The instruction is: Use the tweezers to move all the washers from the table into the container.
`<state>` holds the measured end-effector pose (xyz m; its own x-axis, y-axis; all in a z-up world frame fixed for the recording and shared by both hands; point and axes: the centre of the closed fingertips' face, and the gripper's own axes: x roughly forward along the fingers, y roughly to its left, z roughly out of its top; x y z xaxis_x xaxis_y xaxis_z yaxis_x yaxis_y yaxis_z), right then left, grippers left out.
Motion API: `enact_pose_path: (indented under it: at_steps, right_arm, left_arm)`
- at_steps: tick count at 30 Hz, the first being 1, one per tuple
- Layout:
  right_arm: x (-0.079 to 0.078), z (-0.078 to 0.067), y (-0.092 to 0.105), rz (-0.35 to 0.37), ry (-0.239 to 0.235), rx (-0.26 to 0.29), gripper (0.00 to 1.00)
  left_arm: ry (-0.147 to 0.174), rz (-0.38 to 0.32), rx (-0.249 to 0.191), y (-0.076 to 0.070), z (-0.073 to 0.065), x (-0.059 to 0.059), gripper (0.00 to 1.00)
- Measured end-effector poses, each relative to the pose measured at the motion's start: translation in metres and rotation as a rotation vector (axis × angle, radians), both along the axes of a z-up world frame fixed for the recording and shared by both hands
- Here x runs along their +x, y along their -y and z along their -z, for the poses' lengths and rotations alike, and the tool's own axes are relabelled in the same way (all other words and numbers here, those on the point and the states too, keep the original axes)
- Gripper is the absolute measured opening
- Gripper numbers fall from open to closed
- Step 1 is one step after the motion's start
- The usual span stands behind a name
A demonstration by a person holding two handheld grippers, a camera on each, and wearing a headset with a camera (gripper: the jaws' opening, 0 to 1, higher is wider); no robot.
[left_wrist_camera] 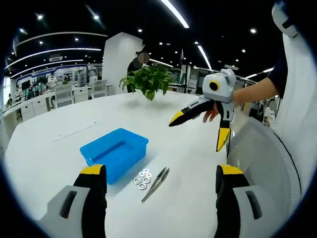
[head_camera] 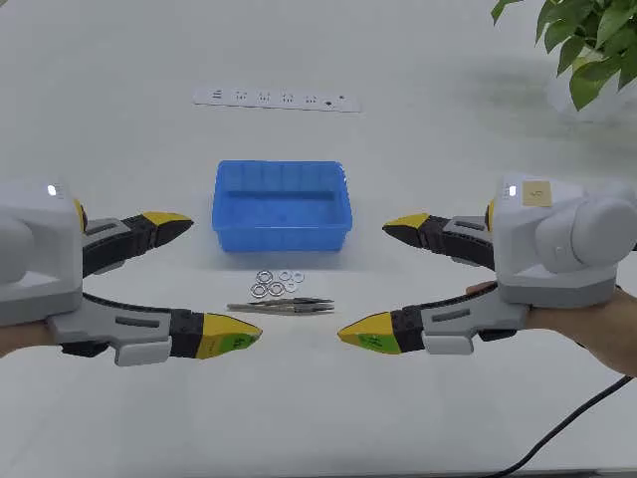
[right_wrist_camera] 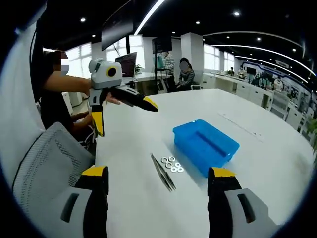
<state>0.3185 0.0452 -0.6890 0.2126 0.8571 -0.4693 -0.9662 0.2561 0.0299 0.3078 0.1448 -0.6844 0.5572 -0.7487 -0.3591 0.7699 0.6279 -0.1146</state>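
Several metal washers (head_camera: 277, 283) (left_wrist_camera: 142, 179) (right_wrist_camera: 172, 164) lie in a small cluster on the white table, just in front of the blue container (head_camera: 282, 206) (left_wrist_camera: 115, 150) (right_wrist_camera: 204, 143). Steel tweezers (head_camera: 281, 307) (left_wrist_camera: 155, 183) (right_wrist_camera: 163, 171) rest flat beside the washers, nearer to me. My left gripper (head_camera: 209, 280) (left_wrist_camera: 161, 179) hangs open to the left of them, jaws wide apart. On the other side my right gripper (head_camera: 386, 280) (right_wrist_camera: 155, 177) is open too. Both hold nothing and hover above the table.
A white power strip (head_camera: 277, 99) lies beyond the container. A potted plant (head_camera: 587, 55) (left_wrist_camera: 148, 81) stands at the far right corner. A mesh office chair (left_wrist_camera: 262, 163) (right_wrist_camera: 44, 163) sits at the table's near edge. People sit at desks in the background.
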Motion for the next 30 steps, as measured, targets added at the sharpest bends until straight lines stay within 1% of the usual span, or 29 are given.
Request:
enact_pose_path:
  at_steps: [4, 7, 13, 18, 23, 30]
  right_arm:
    - [0.0029, 0.0008, 0.0036, 0.012, 0.010, -0.014, 0.82]
    - [0.0035, 0.0003, 0.0053, 0.018, 0.002, -0.003, 0.82]
    - [0.0044, 0.0040, 0.0086, 0.022, 0.000, -0.014, 0.82]
    - [0.0057, 0.0046, 0.0069, 0.022, -0.004, -0.009, 0.82]
    - [0.0066, 0.0034, 0.0052, 0.023, -0.001, -0.004, 0.82]
    - [0.0051, 0.0069, 0.0042, 0.020, -0.010, -0.014, 0.82]
  left_arm:
    - [0.000, 0.005, -0.005, 0.0022, 0.0000, 0.0012, 0.96]
    - [0.000, 0.009, -0.003, 0.0027, -0.0003, 0.0011, 0.96]
    - [-0.001, 0.007, -0.001, 0.0021, -0.0001, 0.0019, 0.96]
    - [-0.002, 0.005, -0.001, 0.0017, 0.0000, 0.0006, 0.96]
    - [-0.010, 0.003, 0.005, 0.0002, 0.0041, 0.0000, 0.96]
    - [-0.010, 0.008, -0.001, 0.0015, 0.0055, 0.0000, 0.96]
